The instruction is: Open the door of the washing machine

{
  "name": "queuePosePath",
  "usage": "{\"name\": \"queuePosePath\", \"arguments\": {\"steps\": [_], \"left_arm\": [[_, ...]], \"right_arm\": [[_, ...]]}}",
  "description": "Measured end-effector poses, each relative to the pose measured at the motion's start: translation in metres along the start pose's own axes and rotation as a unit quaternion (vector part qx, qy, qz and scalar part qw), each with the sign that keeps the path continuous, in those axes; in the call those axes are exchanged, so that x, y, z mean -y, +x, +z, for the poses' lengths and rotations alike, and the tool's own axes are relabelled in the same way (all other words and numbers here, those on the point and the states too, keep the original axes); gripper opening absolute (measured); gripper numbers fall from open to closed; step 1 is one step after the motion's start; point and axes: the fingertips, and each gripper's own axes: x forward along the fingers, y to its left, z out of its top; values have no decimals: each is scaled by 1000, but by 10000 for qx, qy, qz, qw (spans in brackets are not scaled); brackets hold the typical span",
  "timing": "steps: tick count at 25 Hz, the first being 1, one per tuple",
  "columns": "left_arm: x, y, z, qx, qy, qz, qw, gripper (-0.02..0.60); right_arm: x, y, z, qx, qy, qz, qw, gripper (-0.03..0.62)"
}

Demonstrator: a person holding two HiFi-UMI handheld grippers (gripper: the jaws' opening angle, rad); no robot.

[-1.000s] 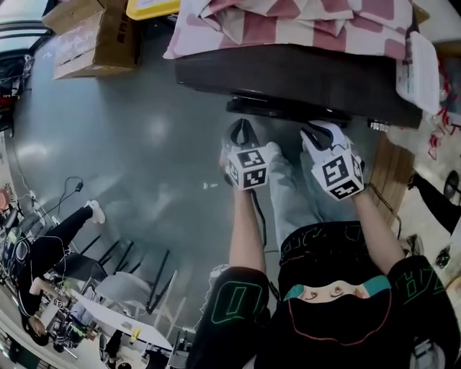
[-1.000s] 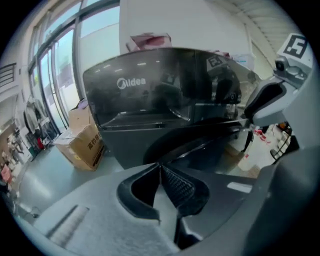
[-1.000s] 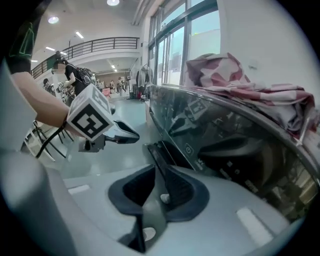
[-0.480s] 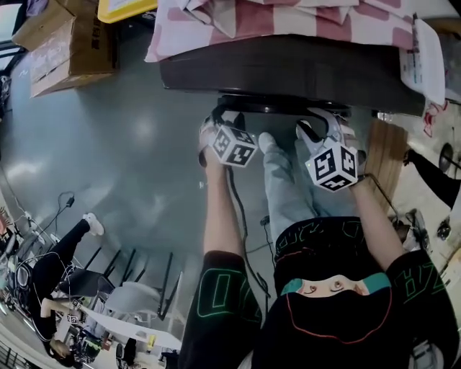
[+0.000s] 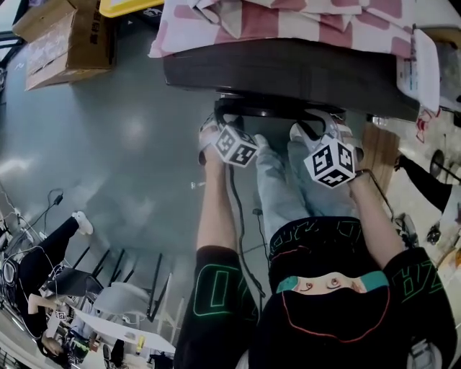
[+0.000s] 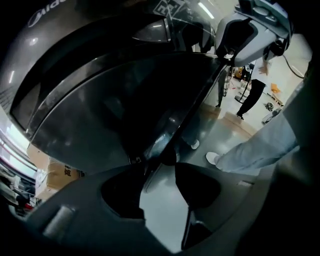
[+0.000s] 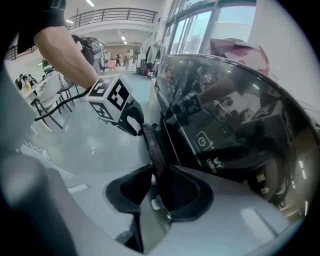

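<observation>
The washing machine [image 5: 288, 72] is a dark box seen from above, and its round door [image 5: 277, 108] juts out below the front. My left gripper [image 5: 223, 119] is at the door's left edge and my right gripper [image 5: 317, 128] at its right edge. In the left gripper view the left gripper [image 6: 157, 180] stands open; its jaws have just been opening, and the door's edge [image 6: 165, 140] runs into the gap untouched. In the right gripper view the right gripper [image 7: 155, 185] has just been closing, with the door's rim [image 7: 152, 145] between its pads. The left gripper [image 7: 131, 122] shows further along that rim.
A pink striped cloth [image 5: 288, 18] lies on the machine. A cardboard box [image 5: 65, 39] and a yellow tray [image 5: 130, 6] sit at the far left. A wooden panel [image 5: 378, 155] leans at the right. Chairs [image 5: 137, 288] and a person [image 5: 50, 252] are at the lower left.
Both grippers have sunk toward the door's rim. The left one has rolled, its marker cube now turned, and it sits closer to the door's left edge.
</observation>
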Motion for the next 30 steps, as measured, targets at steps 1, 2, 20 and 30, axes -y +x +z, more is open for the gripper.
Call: {"name": "queuePosePath", "arguments": {"steps": [1,2,20,30], "left_arm": [[2,-2,-1,22,-36,8,10000,202],[5,-4,-3,49,-80,24,10000,202],[89,-44,-60,-329,-1642,473,9847,204],[168,-70,-88,-547,-2690,886,9575,204]], "right_arm": [[-1,-1,0,-14,-31,63,10000,112],[-3,-2,-1,-36,-75,109,9999,112],[-59,-26,-20,104,-1071,1067,9885,115],[-97,-49,-49,419,-1808,1628,9691,117]]}}
